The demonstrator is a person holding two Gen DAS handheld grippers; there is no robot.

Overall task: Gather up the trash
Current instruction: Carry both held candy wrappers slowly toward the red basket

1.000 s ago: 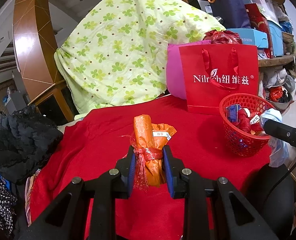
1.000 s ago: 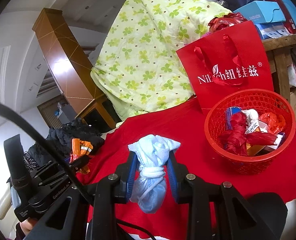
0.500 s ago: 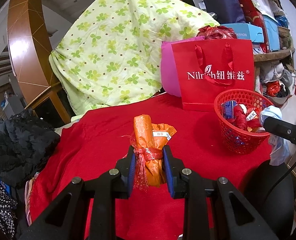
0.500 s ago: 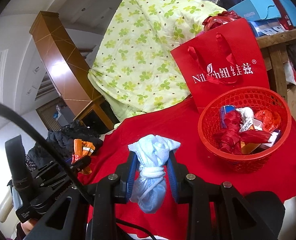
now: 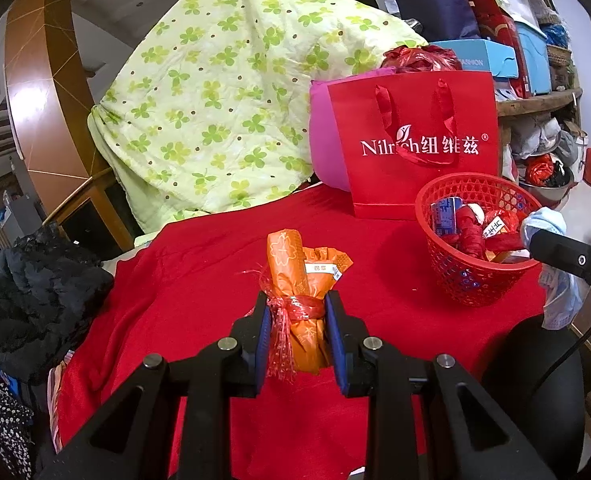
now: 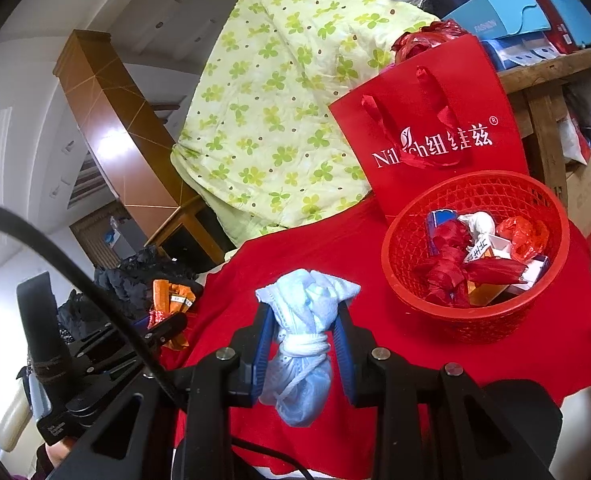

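At the bottom centre of the left wrist view, the left gripper [image 5: 298, 322] is clamped on an orange wrapper bundle [image 5: 301, 280] tied with a red ribbon; both blue pads press its sides and its top stands up above them. In the right wrist view the right gripper [image 6: 304, 338] is likewise closed on a pale blue cloth bundle [image 6: 303, 336] knotted with white string, its lower end hanging below the pads. Both bundles are held above a red tablecloth [image 5: 199, 272].

Farther back, at the right of each frame, a red basket [image 6: 415, 292] stands on the cloth with trash already in it: red ribbon scraps, a white wad, a small blue carton and a piece of orange-red plastic. The blue bundle is just left of the basket and lower in the frame.

Behind the basket stands a red paper bag [image 5: 415, 120] with white lettering. Beyond it, filling the upper centre, is a green flowered quilt [image 5: 223, 92]. A heap of black cloth [image 5: 31, 292] lies at the left edge.
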